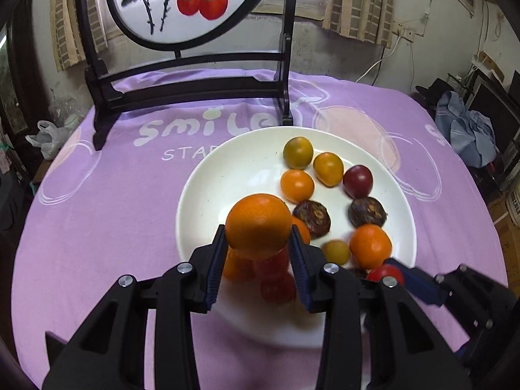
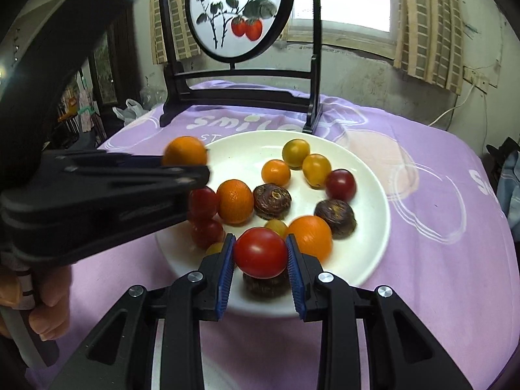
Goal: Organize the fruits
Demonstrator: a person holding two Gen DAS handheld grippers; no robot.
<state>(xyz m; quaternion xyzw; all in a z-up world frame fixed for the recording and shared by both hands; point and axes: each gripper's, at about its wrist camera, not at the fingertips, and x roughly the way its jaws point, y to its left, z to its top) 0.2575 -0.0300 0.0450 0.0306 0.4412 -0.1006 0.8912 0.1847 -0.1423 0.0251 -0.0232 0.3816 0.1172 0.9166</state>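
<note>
Two fruits are lifted at once: our left gripper is clamped on an orange, our right gripper on a red tomato; both hang above the white plate, presumably for sorting by kind.

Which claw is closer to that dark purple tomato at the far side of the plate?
Probably the right. The right claw, shut on a red tomato, is over the plate's near-right part. The left claw, holding an orange, is further left of the dark purple tomato.
</note>
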